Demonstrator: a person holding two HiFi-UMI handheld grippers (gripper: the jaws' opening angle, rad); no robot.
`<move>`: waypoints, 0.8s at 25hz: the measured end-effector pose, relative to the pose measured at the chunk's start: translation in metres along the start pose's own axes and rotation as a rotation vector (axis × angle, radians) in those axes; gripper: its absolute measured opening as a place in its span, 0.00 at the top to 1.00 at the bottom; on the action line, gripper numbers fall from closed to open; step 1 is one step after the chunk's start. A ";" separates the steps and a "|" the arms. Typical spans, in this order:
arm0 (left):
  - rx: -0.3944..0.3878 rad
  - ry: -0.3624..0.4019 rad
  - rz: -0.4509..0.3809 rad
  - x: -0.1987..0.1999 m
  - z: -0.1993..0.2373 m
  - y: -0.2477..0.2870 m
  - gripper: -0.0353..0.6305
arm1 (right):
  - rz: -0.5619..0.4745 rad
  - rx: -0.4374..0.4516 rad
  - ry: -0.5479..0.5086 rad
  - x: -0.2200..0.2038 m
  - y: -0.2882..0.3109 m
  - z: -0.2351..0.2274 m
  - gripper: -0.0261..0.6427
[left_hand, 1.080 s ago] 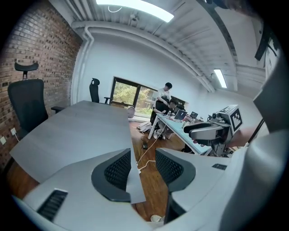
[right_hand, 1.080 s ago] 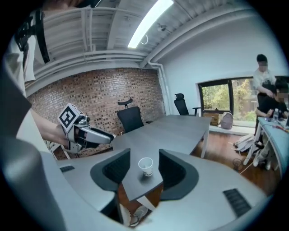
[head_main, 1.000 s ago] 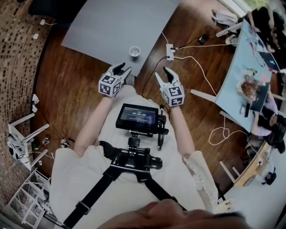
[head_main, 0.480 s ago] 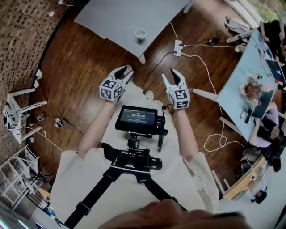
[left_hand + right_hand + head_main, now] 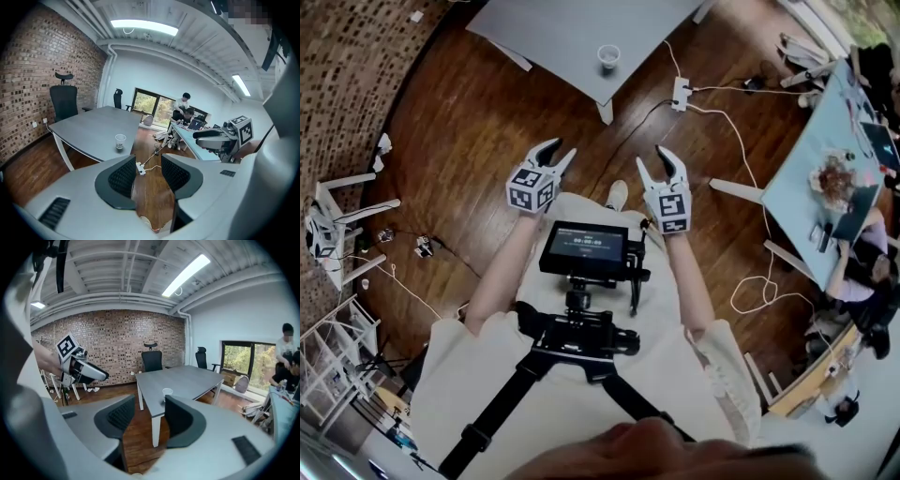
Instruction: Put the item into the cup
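1 clear cup (image 5: pixel 608 56) on grey table (image 5: pixel 562 33)

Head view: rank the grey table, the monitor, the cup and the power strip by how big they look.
Largest: grey table, though the frame cuts it off.
Next: monitor, helped by nearness to the camera.
Smallest: cup and power strip, too alike to rank.

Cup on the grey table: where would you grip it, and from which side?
The cup stands upright and alone on the grey table, close to the near edge. So probably take it across the side wall below the rim, coming in level from that edge.
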State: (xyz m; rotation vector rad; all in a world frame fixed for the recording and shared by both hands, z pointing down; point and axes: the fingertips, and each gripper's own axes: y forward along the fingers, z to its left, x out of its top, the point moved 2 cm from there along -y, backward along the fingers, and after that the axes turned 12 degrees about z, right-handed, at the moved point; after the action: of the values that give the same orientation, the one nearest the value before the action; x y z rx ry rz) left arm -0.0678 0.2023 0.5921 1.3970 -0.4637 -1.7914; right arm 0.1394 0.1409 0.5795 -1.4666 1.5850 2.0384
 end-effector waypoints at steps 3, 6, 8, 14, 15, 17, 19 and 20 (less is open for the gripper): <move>-0.015 0.000 0.001 -0.003 -0.005 0.005 0.69 | 0.000 -0.004 -0.035 -0.001 -0.002 0.002 0.64; -0.036 0.015 0.008 -0.006 -0.015 0.011 0.69 | 0.003 -0.016 -0.054 -0.003 -0.007 0.001 0.64; -0.046 0.034 0.017 -0.007 -0.015 0.011 0.69 | 0.015 -0.024 -0.059 -0.007 -0.006 0.005 0.64; -0.082 0.056 0.021 -0.015 0.047 -0.037 0.69 | 0.035 -0.047 -0.055 0.022 0.025 0.077 0.64; -0.086 0.061 0.025 -0.016 0.054 -0.040 0.69 | 0.033 -0.052 -0.050 0.027 0.028 0.084 0.64; -0.093 0.071 0.033 -0.016 0.063 -0.043 0.69 | 0.028 -0.062 -0.044 0.034 0.032 0.091 0.64; -0.101 0.078 0.037 -0.015 0.070 -0.044 0.69 | 0.019 -0.072 -0.042 0.041 0.034 0.096 0.64; -0.105 0.079 0.038 -0.014 0.074 -0.045 0.69 | 0.014 -0.076 -0.041 0.045 0.035 0.098 0.64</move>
State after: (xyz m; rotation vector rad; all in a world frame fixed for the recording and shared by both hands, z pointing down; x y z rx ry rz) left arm -0.1516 0.2272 0.5931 1.3725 -0.3475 -1.6986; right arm 0.0374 0.1881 0.5629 -1.4326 1.5227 2.1446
